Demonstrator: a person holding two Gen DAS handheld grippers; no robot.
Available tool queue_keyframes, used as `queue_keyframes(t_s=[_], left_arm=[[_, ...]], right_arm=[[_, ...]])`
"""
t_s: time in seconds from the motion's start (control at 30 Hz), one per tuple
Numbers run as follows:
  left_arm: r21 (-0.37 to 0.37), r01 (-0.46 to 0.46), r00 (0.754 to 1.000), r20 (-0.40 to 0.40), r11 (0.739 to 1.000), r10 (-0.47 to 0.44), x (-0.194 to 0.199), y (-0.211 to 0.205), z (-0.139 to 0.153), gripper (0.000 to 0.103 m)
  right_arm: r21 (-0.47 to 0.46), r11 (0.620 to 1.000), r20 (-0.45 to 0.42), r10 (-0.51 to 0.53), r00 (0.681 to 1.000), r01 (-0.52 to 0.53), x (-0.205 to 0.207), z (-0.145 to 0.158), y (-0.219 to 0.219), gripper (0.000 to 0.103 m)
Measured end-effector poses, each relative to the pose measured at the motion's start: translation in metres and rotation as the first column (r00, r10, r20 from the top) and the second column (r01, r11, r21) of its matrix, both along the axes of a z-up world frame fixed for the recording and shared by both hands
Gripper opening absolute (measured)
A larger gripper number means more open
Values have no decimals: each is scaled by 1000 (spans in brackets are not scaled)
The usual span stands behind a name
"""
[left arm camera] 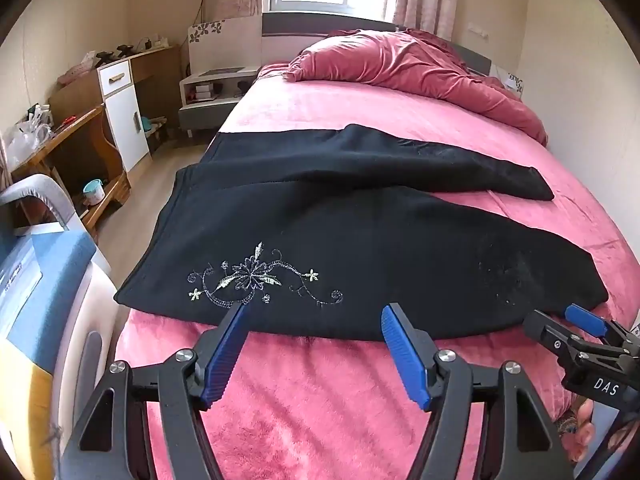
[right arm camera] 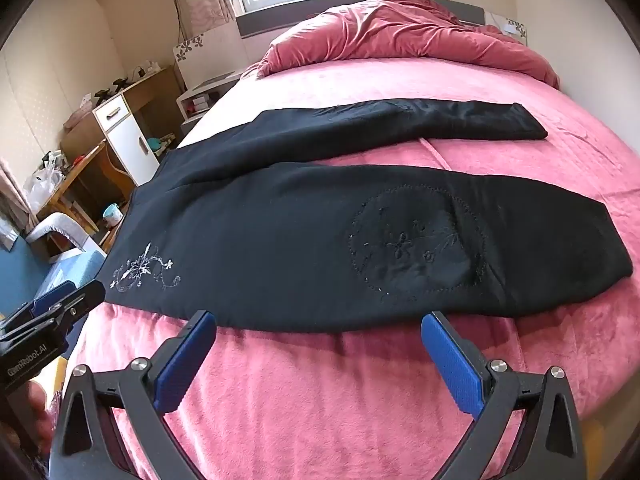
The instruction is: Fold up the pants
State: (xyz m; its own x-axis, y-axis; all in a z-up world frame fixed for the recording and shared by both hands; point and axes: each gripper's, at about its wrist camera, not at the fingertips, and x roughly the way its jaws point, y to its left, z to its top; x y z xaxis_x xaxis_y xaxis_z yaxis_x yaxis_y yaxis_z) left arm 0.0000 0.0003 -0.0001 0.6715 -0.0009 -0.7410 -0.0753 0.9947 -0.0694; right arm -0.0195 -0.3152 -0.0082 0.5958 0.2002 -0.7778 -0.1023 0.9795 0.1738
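**Both hand-held grippers released at the near edge of the pants**

Left wrist view. Your left hand-held gripper [left arm camera: 314, 314] points down at the bed [left arm camera: 320, 400], jaws spread wide with nothing between them. The blue fingertips [left arm camera: 390, 316] sit at the near hem line of the black pants [left arm camera: 360, 240]; whether they touch the cloth cannot be told. The pants lie flat across the pink bed cover directly ahead of the gripper, waistband to the left, both legs running to the right. The white floral embroidery [left arm camera: 256, 276] lies just beyond the left finger. The farther leg [left arm camera: 440, 164] lies apart from the nearer one, with a wedge of pink cover between them. Your right hand-held gripper [left arm camera: 560, 322] enters at the right, just beside the near leg end. A crumpled red duvet [left arm camera: 420, 68] lies well beyond the pants.

Right wrist view. Your right hand-held gripper [right arm camera: 318, 320] also points down, jaws fully spread and empty. Its fingertips [right arm camera: 430, 322] stand at the near edge of the pants [right arm camera: 280, 232]. A stitched round patch [right arm camera: 418, 248] on the near leg lies ahead, slightly right. The left hand-held gripper [right arm camera: 68, 296] shows at the left, near the embroidery [right arm camera: 144, 268].
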Motion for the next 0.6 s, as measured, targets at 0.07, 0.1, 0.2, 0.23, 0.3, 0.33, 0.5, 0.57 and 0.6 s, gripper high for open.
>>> queue_keyframes(t_s=[0.07,0.1,0.2,0.23,0.3,0.33,0.5,0.57,0.6], left_arm=[[-1,-3,1000,1,1000,3,0,0,0,70],[0,-3,1000,1,1000,3,0,1,0,70],[-8,-8,1000,0,1000,8,0,2,0,71],[-8,-8,1000,-3,1000,8,0,3,0,71],[-2,-9,1000,1,1000,9,-1,-1,-3,71],[-6,-10,1000,-4,1000,10,-1,0,0,71],[-8,-19,1000,-9,1000,19,-2,2,3,71],[-7,-21,1000,-9,1000,21,-2,1,4,71],[-5,-21,1000,-9,1000,21,-2,1,4,71]], right_arm=[[0,1000,1,0,1000,0,-1,0,0,103],[-1,1000,1,-1,1000,1,-1,0,0,103],[0,1000,3,-1,1000,1,0,1,-1,103],[1,1000,3,-1,1000,1,0,1,-1,103],[2,1000,3,-3,1000,3,0,1,-2,103],[2,1000,3,-3,1000,3,0,2,-2,103],[3,1000,7,-2,1000,2,0,4,-2,103],[2,1000,8,-1,1000,1,-1,4,-2,103],[2,1000,8,-1,1000,1,-1,4,-2,103]])
